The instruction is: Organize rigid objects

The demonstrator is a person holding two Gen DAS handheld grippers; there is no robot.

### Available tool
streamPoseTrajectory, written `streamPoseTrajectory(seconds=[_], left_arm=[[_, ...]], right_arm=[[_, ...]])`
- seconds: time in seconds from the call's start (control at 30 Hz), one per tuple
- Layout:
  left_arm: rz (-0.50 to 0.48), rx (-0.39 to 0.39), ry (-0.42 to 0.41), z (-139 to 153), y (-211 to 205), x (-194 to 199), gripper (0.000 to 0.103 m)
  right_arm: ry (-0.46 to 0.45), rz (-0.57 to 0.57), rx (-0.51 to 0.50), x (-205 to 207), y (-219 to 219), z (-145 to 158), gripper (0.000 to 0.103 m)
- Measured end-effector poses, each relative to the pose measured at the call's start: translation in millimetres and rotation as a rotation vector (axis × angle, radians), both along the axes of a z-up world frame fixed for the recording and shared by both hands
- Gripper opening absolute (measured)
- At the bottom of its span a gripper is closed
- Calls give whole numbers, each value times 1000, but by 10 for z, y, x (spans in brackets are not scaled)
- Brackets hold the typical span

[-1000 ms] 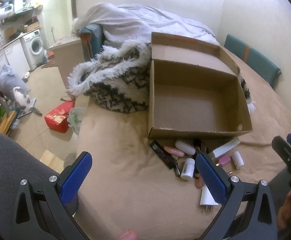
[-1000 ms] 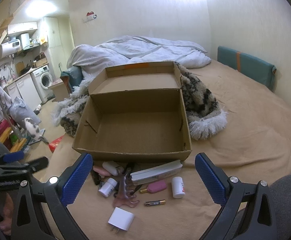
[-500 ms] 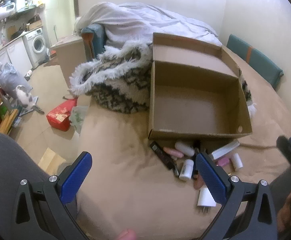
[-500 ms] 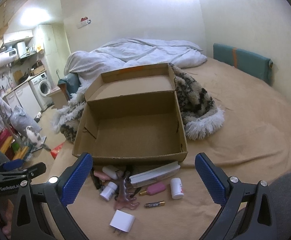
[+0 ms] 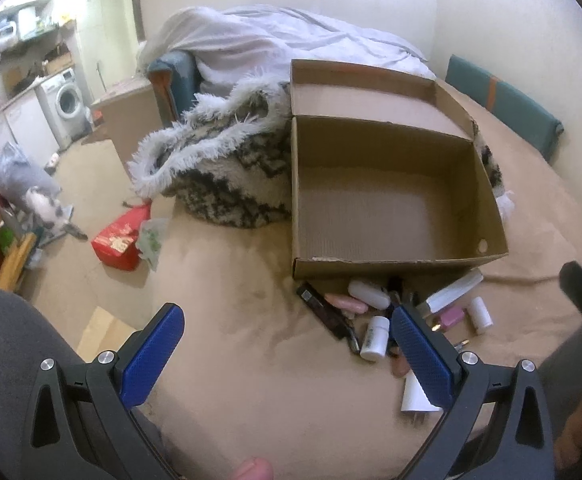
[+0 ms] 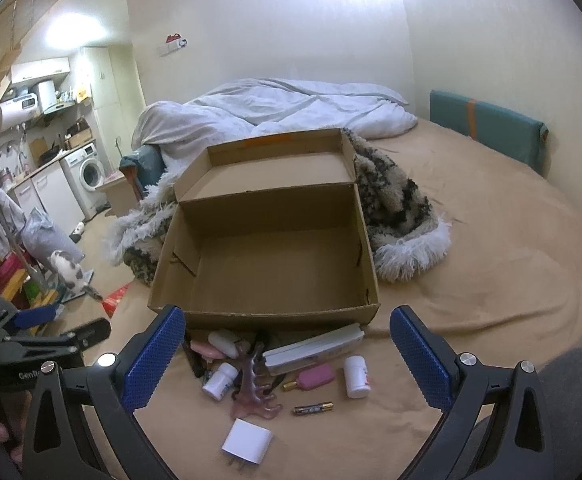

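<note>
Progress nil: cardboard box (image 6: 275,264) holds nothing; bottles, battery (image 6: 313,409), charger (image 6: 247,441) lie before it. Left gripper (image 5: 287,344) and right gripper (image 6: 287,344) fingers spread, grasping nothing.

Cat (image 6: 67,270) has walked further from the grey bag toward the red packet (image 6: 115,298); right gripper (image 6: 287,350) raised slightly, view now a bit higher over the cardboard box (image 6: 265,314)

"Gen…" on left tongs (image 6: 51,344) body
</note>
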State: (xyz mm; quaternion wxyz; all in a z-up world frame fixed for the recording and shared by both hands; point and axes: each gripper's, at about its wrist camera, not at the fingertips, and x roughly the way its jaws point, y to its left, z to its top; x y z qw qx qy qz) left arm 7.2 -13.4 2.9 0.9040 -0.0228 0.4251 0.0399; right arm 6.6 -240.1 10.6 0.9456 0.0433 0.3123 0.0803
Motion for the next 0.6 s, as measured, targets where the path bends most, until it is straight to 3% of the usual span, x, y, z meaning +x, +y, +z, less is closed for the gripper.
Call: streamPoseTrajectory(seconds=[0.6], left_arm=[[36, -51, 76, -146, 95, 93, 103]], right_arm=[[58, -5, -16, 40, 36, -82, 103]])
